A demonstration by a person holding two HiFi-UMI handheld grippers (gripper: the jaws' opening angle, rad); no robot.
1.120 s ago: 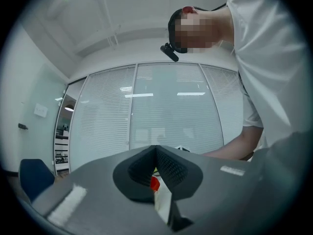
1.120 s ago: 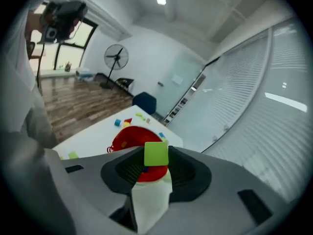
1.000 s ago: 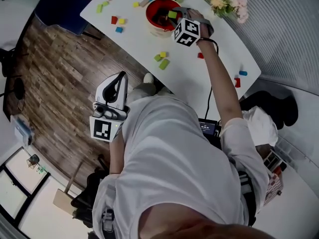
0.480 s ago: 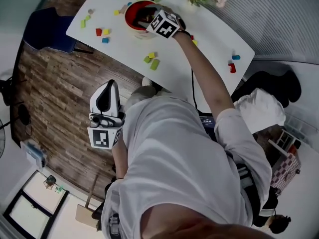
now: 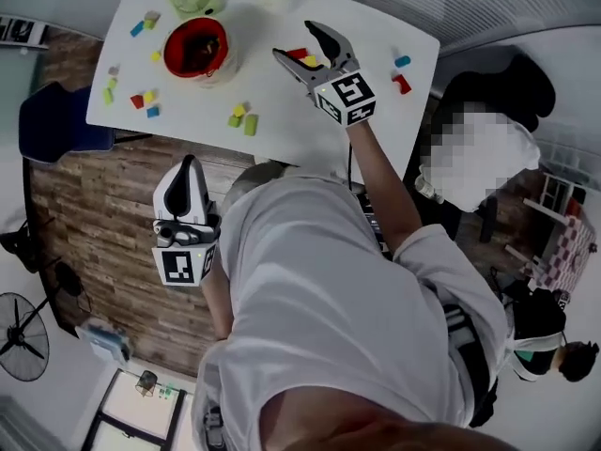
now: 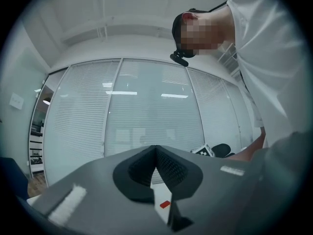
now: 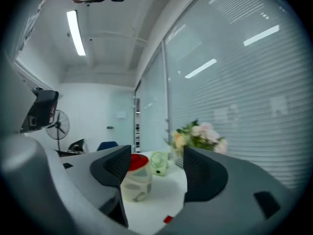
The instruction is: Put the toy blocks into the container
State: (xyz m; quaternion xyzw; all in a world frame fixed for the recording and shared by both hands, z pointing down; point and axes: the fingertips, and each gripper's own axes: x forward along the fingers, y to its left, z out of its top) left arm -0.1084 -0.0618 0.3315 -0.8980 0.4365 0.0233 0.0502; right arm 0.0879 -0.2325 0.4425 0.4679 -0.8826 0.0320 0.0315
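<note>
Right claw (image 5: 294, 40) opening, empty, above table (image 5: 282, 111), apart from red container (image 5: 222, 38). Left claw (image 5: 187, 163) pressed together, empty, off table.

Red container (image 5: 195, 47) on a white counter (image 5: 282, 111), toy blocks (image 5: 250, 126) in red, yellow, green and blue, brown wood-plank floor (image 5: 84, 205).
</note>
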